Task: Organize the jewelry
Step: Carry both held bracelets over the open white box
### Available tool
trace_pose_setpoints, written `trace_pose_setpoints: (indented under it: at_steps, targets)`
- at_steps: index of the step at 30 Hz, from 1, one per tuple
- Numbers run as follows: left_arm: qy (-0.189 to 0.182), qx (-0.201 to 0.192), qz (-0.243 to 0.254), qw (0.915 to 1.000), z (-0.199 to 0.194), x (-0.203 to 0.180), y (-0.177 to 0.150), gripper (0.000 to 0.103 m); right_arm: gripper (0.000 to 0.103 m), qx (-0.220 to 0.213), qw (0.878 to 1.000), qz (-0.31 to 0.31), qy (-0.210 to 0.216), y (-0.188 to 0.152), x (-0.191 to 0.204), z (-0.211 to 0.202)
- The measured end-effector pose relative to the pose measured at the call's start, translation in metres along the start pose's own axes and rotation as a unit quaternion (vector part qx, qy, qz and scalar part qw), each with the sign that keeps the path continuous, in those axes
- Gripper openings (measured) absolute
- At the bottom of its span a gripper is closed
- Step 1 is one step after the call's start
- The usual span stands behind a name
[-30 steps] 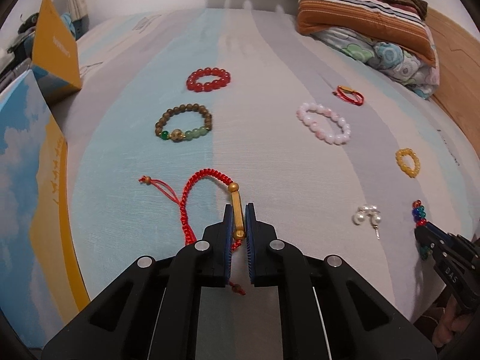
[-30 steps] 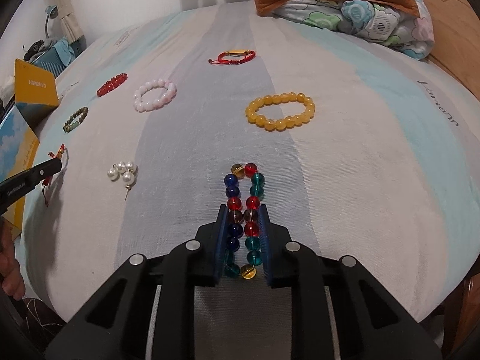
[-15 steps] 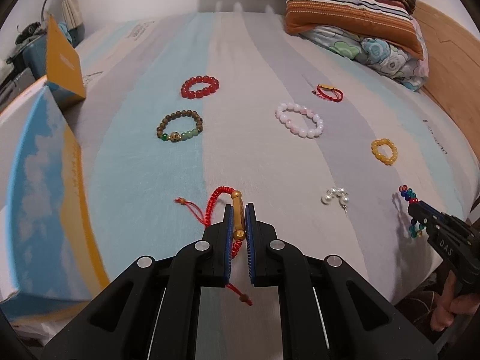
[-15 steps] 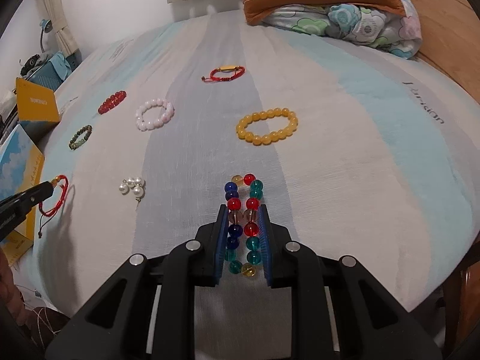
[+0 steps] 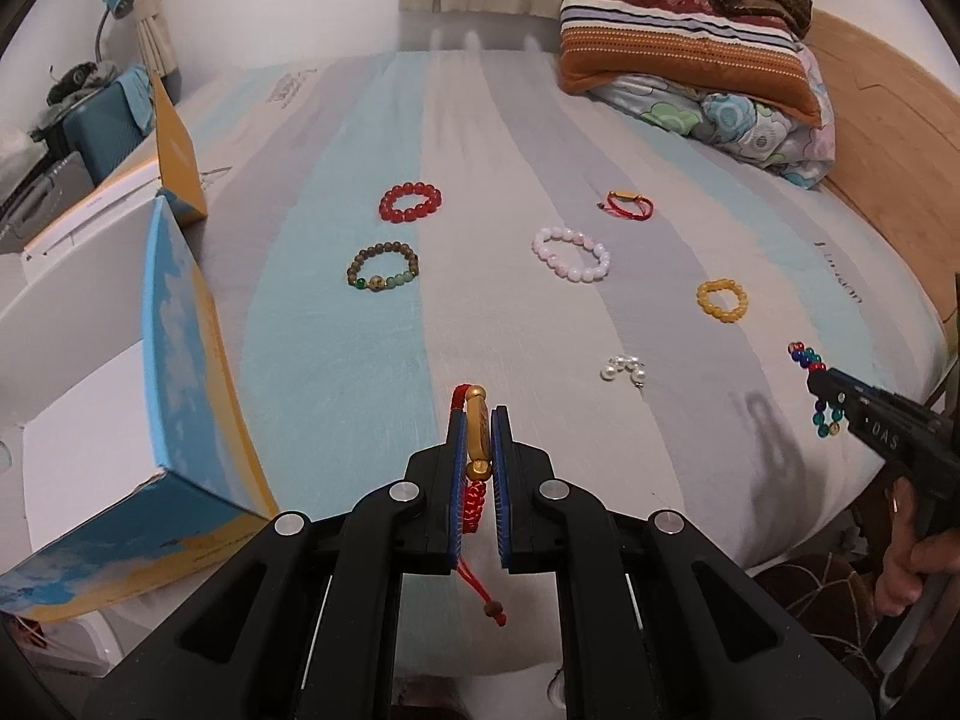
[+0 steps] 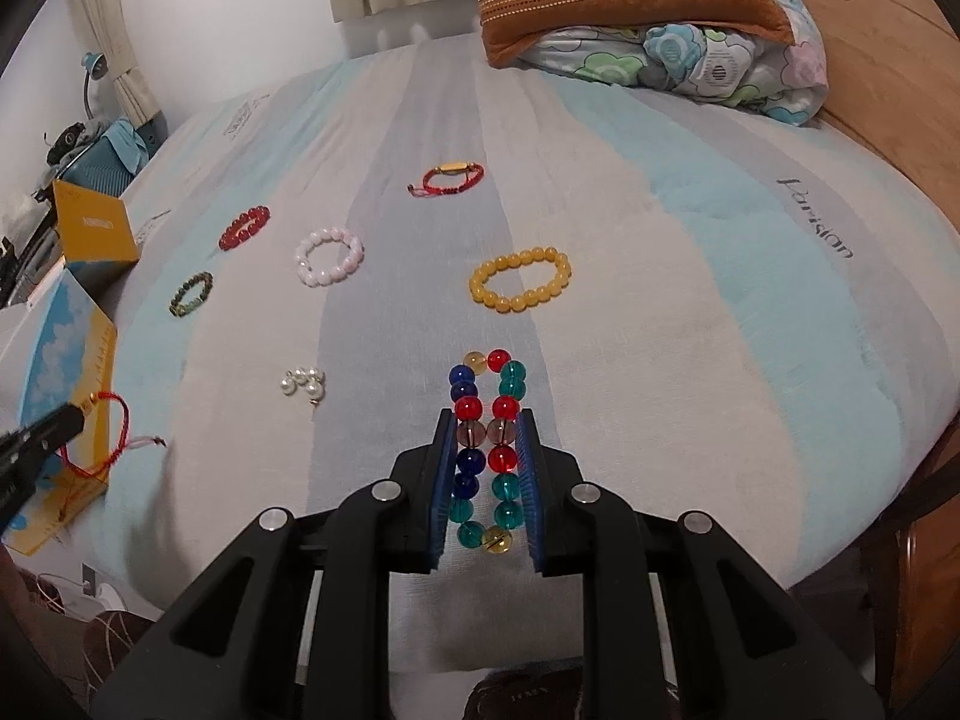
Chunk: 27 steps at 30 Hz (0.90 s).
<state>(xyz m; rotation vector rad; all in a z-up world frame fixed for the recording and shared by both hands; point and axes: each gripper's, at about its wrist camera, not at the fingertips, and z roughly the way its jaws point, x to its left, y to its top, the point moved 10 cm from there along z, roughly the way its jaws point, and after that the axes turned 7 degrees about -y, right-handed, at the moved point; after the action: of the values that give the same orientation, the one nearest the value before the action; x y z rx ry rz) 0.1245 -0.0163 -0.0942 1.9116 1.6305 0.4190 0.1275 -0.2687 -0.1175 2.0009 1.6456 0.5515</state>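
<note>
My left gripper [image 5: 478, 420] is shut on a red cord bracelet with a gold tube [image 5: 478, 441], held above the bed; it also shows in the right wrist view [image 6: 99, 435]. My right gripper [image 6: 485, 423] is shut on a multicolour glass bead bracelet [image 6: 487, 414], lifted off the bed, also seen in the left wrist view [image 5: 811, 363]. On the striped bedsheet [image 5: 336, 360] lie a red bead bracelet [image 5: 411, 201], a brown-green bead bracelet [image 5: 381, 266], a pink bead bracelet [image 5: 570, 253], a yellow bead bracelet [image 6: 519, 279], a second red cord bracelet [image 6: 447, 177] and pearl earrings [image 6: 304, 385].
An open blue and yellow box [image 5: 174, 372] stands at the bed's left edge, its lid flap [image 5: 177, 150] raised. Pillows and a folded quilt [image 5: 690, 54] lie at the far right. A wooden bed frame [image 5: 888, 120] runs along the right.
Both grippers have risen and drawn back from the bed, each carrying its bracelet. The red cord bracelet now hangs free of the sheet, nearer the box.
</note>
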Motion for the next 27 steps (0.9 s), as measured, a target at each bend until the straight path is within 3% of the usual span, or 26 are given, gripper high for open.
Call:
trace_pose_setpoints:
  at_steps: [13, 27]
  targets:
    - [0.013, -0.015, -0.005, 0.9998, -0.046, 0.005, 0.008, 0.007, 0.019, -0.016, 1.000, -0.012, 0.010, 0.024, 0.020, -0.052]
    - [0.038, -0.038, -0.051, 0.9972, -0.101, 0.065, 0.027, 0.007, 0.019, -0.027, 0.998, -0.054, 0.023, 0.053, 0.090, -0.085]
